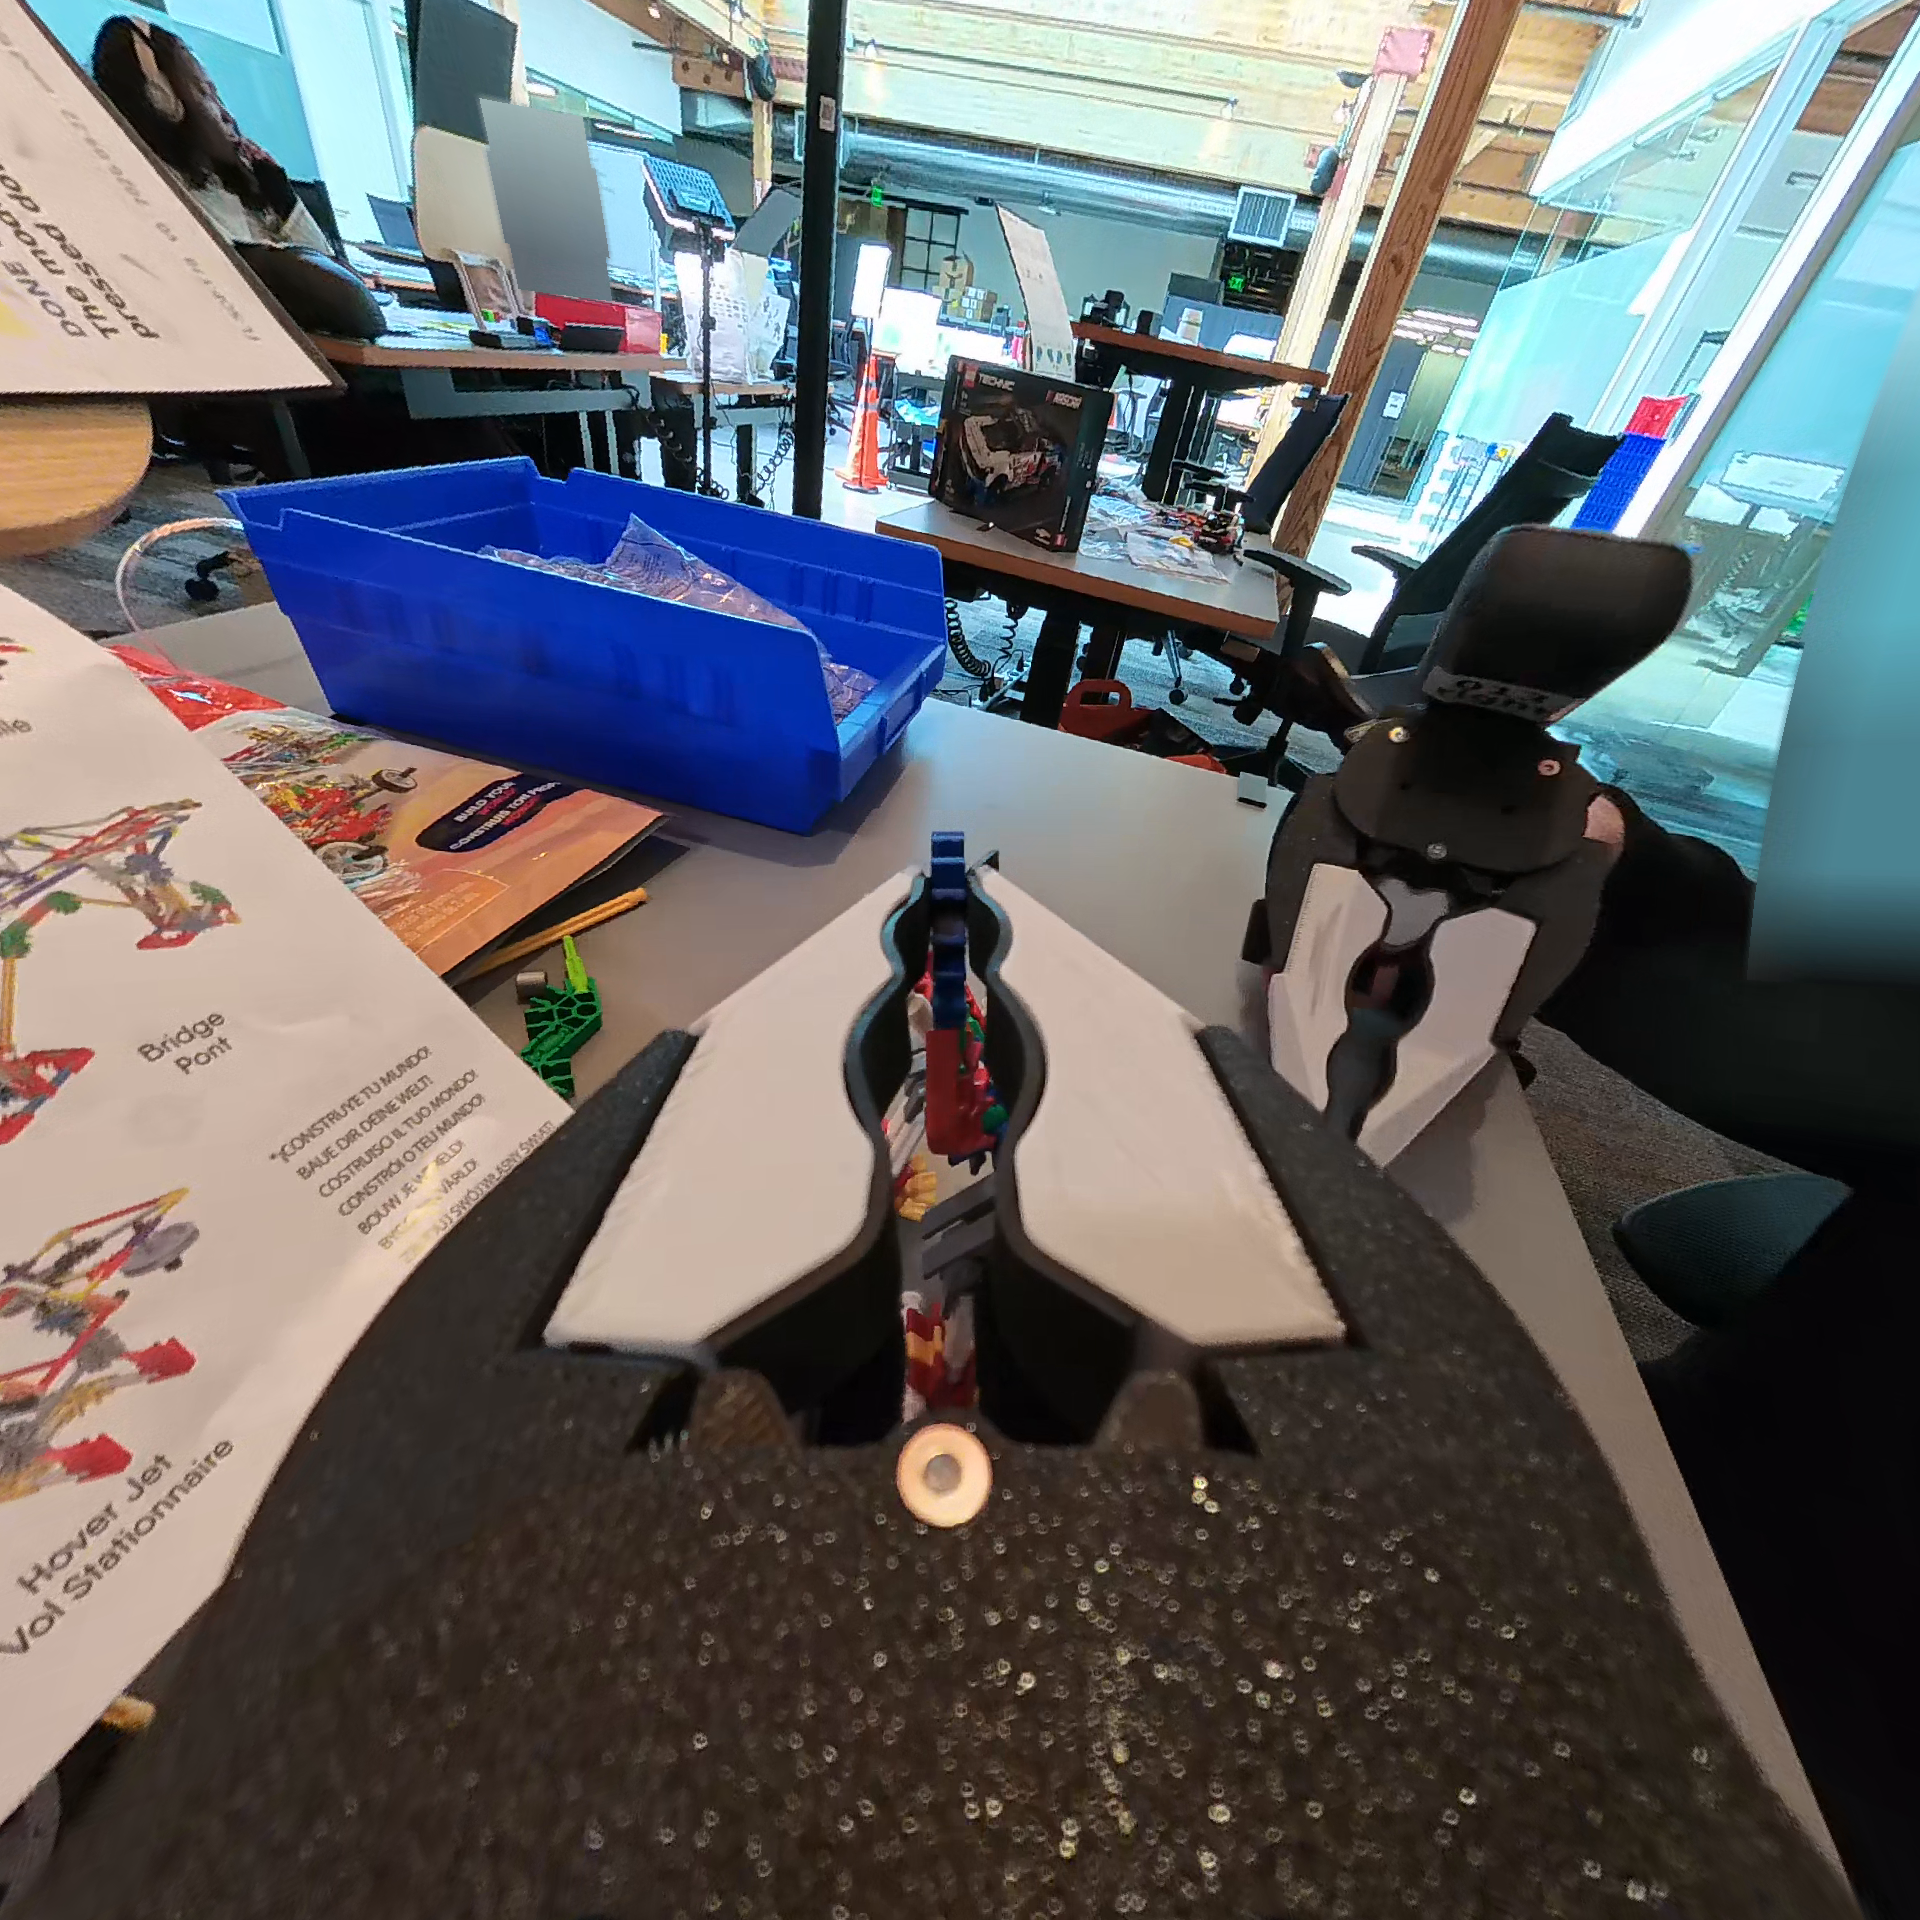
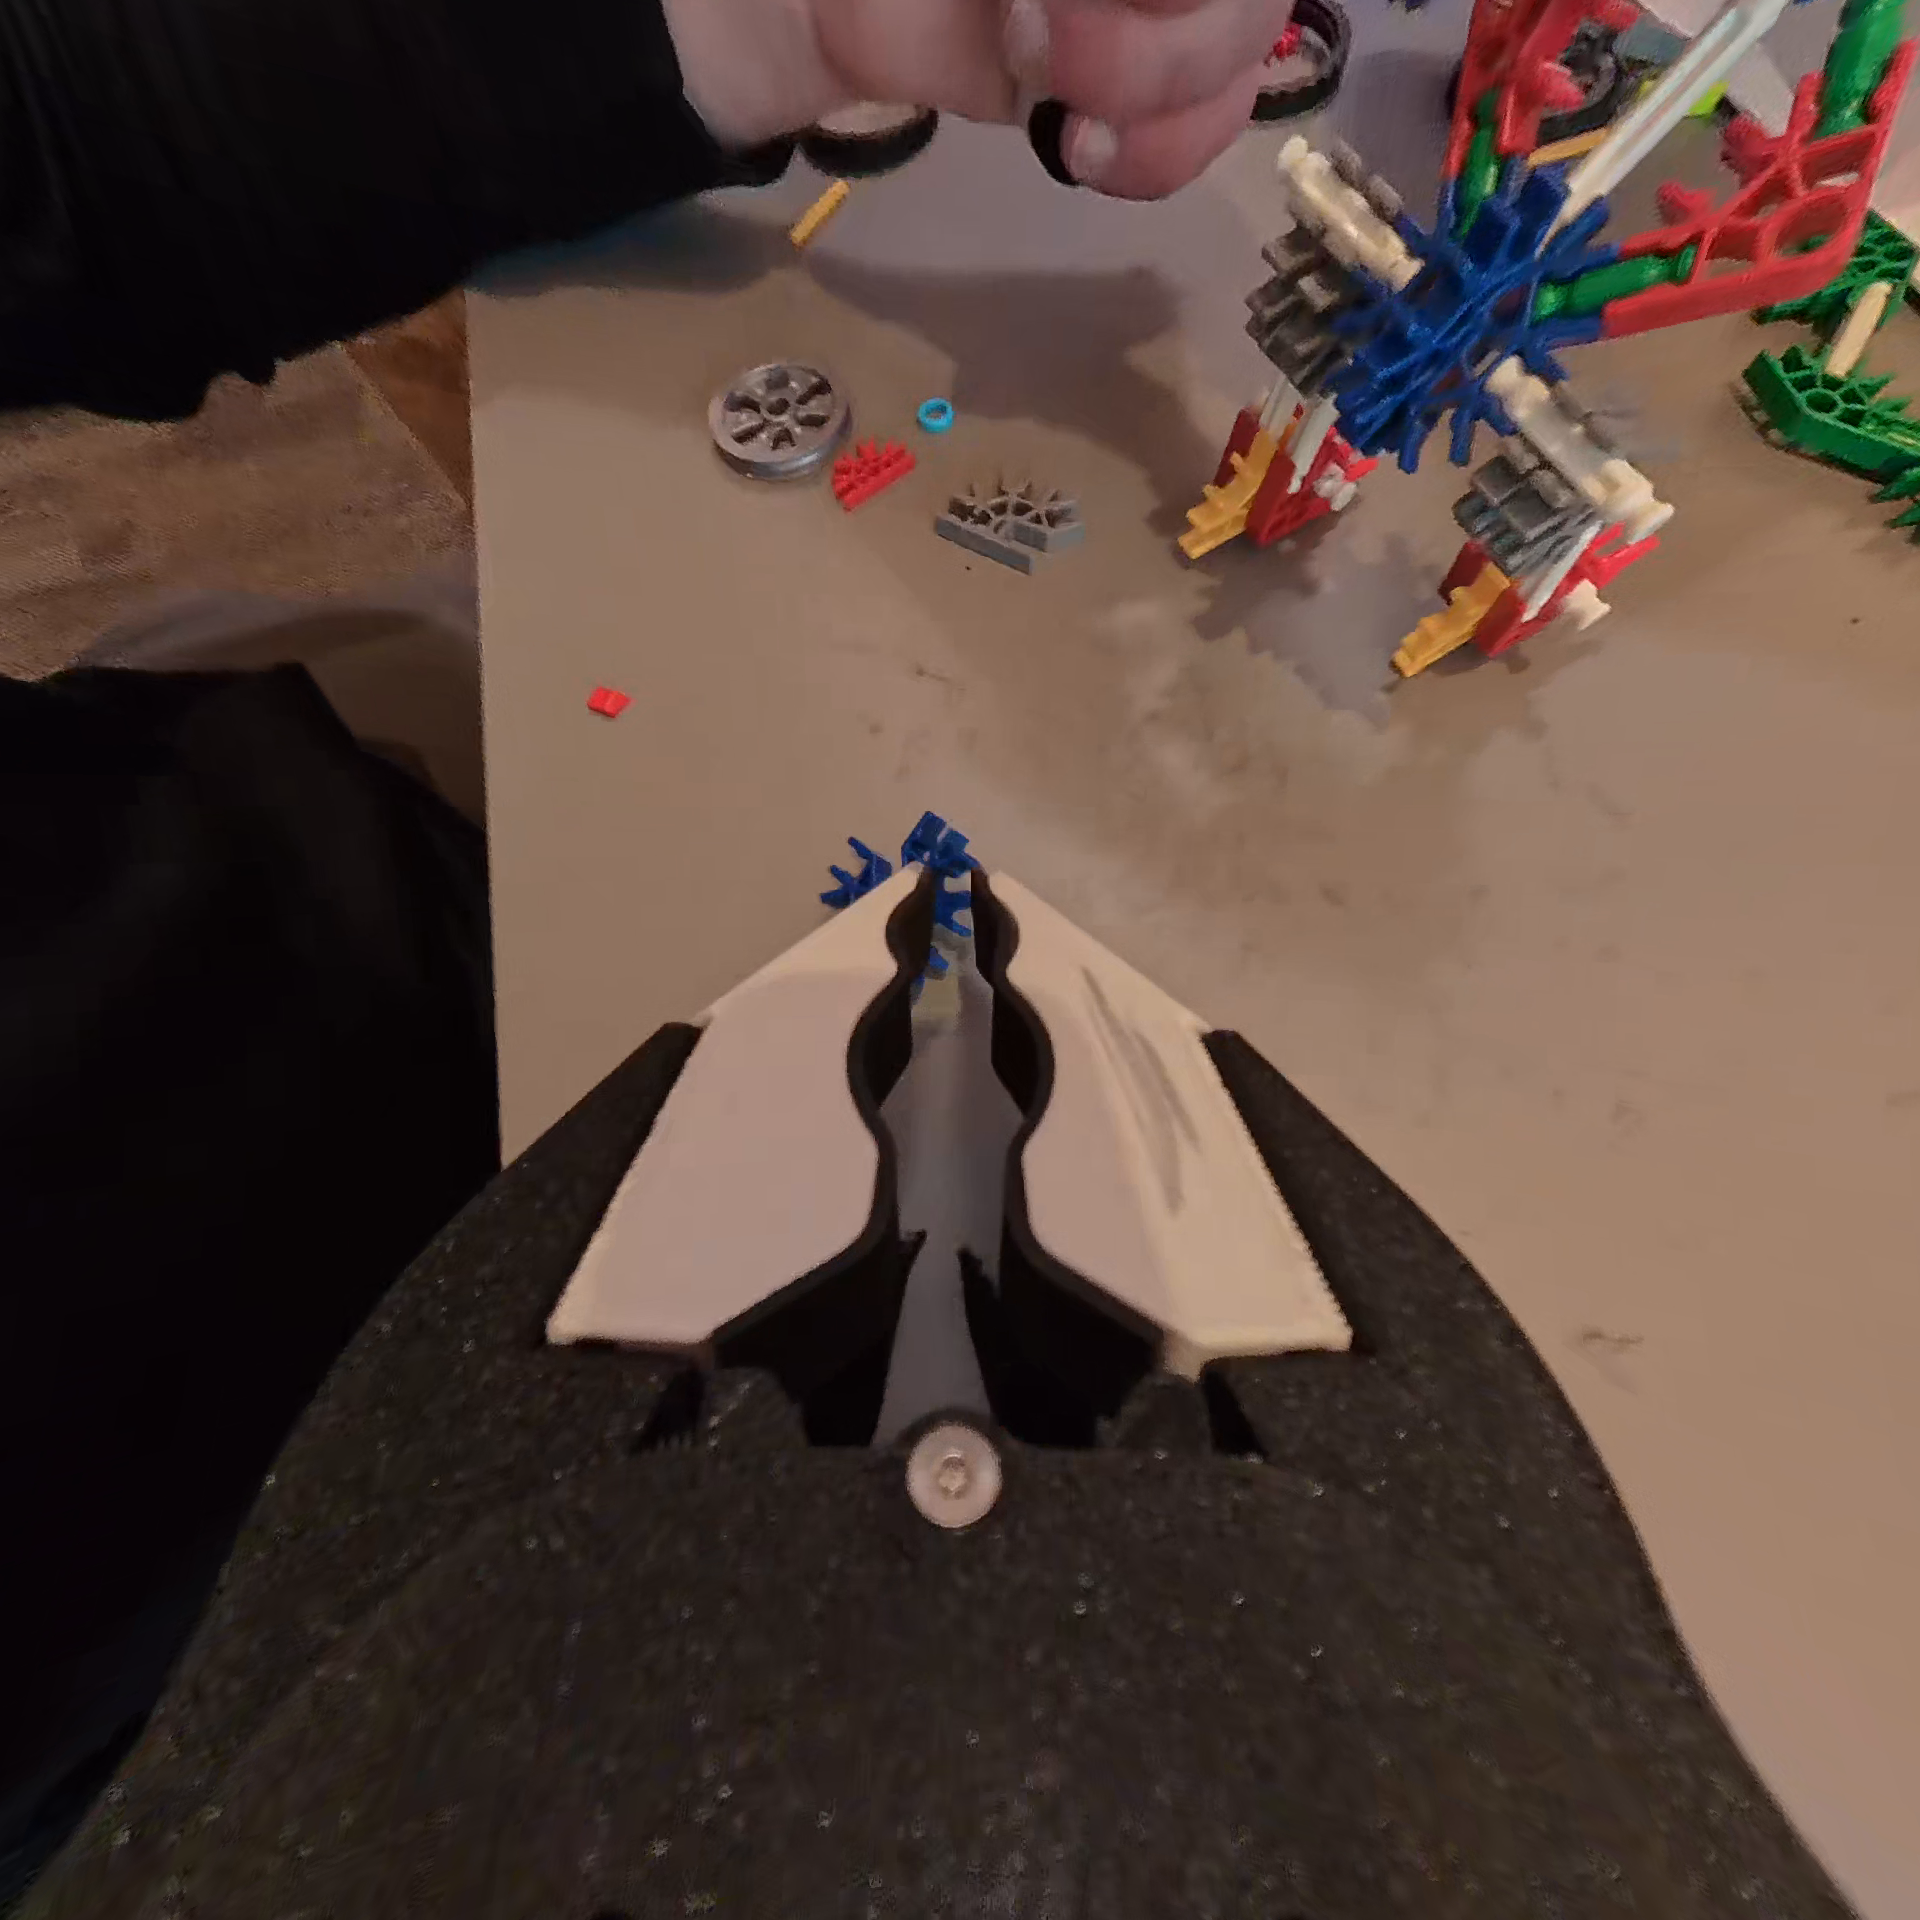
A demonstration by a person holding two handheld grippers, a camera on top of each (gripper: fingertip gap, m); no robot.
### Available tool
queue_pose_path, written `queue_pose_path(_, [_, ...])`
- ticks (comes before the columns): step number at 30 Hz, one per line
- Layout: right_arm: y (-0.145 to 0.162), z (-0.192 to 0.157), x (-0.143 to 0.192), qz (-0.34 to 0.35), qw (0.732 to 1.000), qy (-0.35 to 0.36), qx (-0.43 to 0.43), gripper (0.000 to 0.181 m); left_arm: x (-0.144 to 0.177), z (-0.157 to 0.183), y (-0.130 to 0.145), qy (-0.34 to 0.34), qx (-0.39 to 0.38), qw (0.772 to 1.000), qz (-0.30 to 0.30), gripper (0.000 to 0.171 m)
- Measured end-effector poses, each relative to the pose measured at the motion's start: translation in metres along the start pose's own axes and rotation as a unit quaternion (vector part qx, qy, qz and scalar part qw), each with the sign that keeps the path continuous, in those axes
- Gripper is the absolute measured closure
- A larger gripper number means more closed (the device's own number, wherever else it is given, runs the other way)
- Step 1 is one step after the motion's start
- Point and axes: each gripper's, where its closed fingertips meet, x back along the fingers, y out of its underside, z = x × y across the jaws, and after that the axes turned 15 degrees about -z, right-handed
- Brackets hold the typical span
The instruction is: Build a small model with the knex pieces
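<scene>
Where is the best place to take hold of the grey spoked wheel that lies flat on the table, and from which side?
Probably grip the grey spoked plastic wheel across its round outer rim, coming straight down from above. It lies flat on the beige table, so its sides are low; the red toothed connector sits close beside it, so set the claw fingers away from that side.

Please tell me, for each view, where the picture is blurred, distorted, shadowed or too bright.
Left wrist view: wide-angle bending curves the paper sheet and the table edge; far windows are overexposed; the left gripper is slightly soft. Right wrist view: the hand is blurred and throws a soft shadow on the table; the toy model shows blocky smearing.
</scene>
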Motion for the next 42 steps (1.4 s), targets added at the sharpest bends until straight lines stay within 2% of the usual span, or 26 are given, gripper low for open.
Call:
queue_pose_path(2, [0.003, 0.002, -0.003, -0.012, 1.000, 0.009, 0.005, 0.171, 0.000, 0.000, 0.000, 0.000, 0.000, 1.000, 0.000, 0.169])
queue_pose_path(4, [0.004, -0.005, -0.004, -0.015, 1.000, -0.006, 0.011, 0.155, 0.000, 0.000, 0.000, 0.001, 0.001, 1.000, 0.000, 0.169])
queue_pose_path(7, [0.009, -0.007, -0.008, -0.032, 0.999, -0.003, 0.021, 0.144, 0.000, -0.001, 0.000, 0.002, 0.002, 1.000, 0.000, 0.169])
queue_pose_path(10, [0.015, -0.004, -0.015, -0.056, 0.998, 0.014, 0.030, 0.144, 0.000, -0.001, 0.000, 0.003, 0.004, 1.000, 0.001, 0.169])
queue_pose_path(13, [0.013, -0.005, -0.017, -0.055, 0.997, 0.021, 0.039, 0.148, 0.000, -0.001, 0.000, 0.004, 0.006, 1.000, 0.001, 0.169])
queue_pose_path(23, [0.011, -0.003, -0.016, -0.040, 0.998, 0.023, 0.039, 0.149, -0.001, 0.000, 0.000, 0.007, 0.006, 1.000, 0.001, 0.169])
queue_pose_path(31, [-0.005, 0.008, -0.005, 0.024, 0.999, 0.029, 0.020, 0.149, -0.001, 0.001, 0.000, 0.009, 0.005, 1.000, 0.001, 0.169])
queue_pose_path(37, [-0.030, 0.027, 0.015, 0.116, 0.992, 0.036, -0.032, 0.149, -0.004, 0.004, -0.002, 0.009, 0.006, 1.000, 0.007, 0.169])
queue_pose_path(42, [-0.057, 0.047, 0.039, 0.212, 0.972, 0.042, -0.096, 0.150, -0.009, 0.011, -0.009, 0.013, 0.006, 1.000, 0.023, 0.169])
